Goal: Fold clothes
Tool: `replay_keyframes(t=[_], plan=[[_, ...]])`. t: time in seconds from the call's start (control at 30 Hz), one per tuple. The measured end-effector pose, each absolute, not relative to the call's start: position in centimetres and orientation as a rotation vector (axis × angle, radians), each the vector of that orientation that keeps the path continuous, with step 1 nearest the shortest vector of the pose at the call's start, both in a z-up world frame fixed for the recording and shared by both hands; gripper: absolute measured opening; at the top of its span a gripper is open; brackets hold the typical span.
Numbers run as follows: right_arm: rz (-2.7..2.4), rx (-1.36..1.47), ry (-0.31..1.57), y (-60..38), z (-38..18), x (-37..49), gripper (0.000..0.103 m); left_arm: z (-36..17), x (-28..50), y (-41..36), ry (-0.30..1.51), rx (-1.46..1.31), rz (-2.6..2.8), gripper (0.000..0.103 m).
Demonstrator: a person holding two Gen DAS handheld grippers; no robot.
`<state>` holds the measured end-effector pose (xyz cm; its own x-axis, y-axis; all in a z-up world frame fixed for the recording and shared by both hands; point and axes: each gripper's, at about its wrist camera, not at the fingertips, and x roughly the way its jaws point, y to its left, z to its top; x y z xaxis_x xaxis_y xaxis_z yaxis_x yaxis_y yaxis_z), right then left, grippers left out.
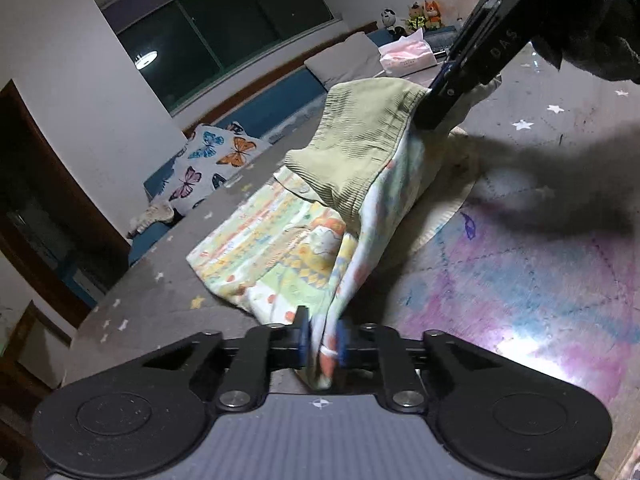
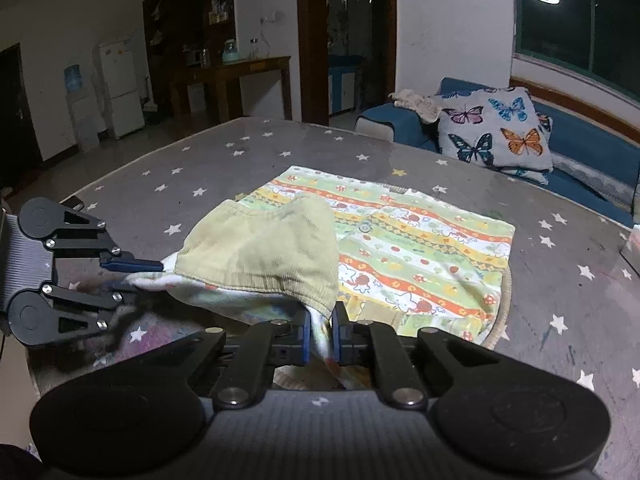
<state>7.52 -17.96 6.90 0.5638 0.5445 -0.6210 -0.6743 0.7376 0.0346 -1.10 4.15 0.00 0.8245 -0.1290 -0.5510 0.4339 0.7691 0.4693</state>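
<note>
A child's garment (image 1: 260,248) (image 2: 420,248) printed in green, yellow and orange stripes lies on a grey star-patterned surface (image 2: 180,168). Its olive corduroy part (image 1: 360,140) (image 2: 260,252) is lifted and draped over the print. My left gripper (image 1: 322,340) is shut on the garment's white-lined edge; from the right wrist it shows at the left (image 2: 148,276), pinching that same raised edge. My right gripper (image 2: 320,338) is shut on the edge just under the corduroy hem, and the left wrist view shows it at the top right (image 1: 430,100). The edge hangs stretched between the two grippers.
A butterfly pillow (image 1: 212,160) (image 2: 496,132) leans on a blue sofa (image 2: 580,140) beyond the far edge. A pink tissue pack (image 1: 406,54) and plush toys (image 1: 420,14) sit near the right gripper. Pink and blue stains (image 1: 520,272) mark the surface.
</note>
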Motion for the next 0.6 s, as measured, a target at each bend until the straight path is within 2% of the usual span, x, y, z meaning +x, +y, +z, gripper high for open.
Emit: replay_keyframes(t=[0.2,0.47,0.6], plan=[[0.733,-0.205,0.606,-18.8,7.6,5.4,0.006,2.5,-3.0,5.2,0.509,0.534,-0.350,0.007],[0.801,-0.244,0.563,-21.2,10.9,-0.7,0.006,7.8,-9.1,5.8,0.461,0.481,-0.429,0.008],[0.803,-0.282,0.547,-20.6,12.1,-0.2,0.006,9.1,-8.2,5.7,0.429,0.460,-0.410,0.008]])
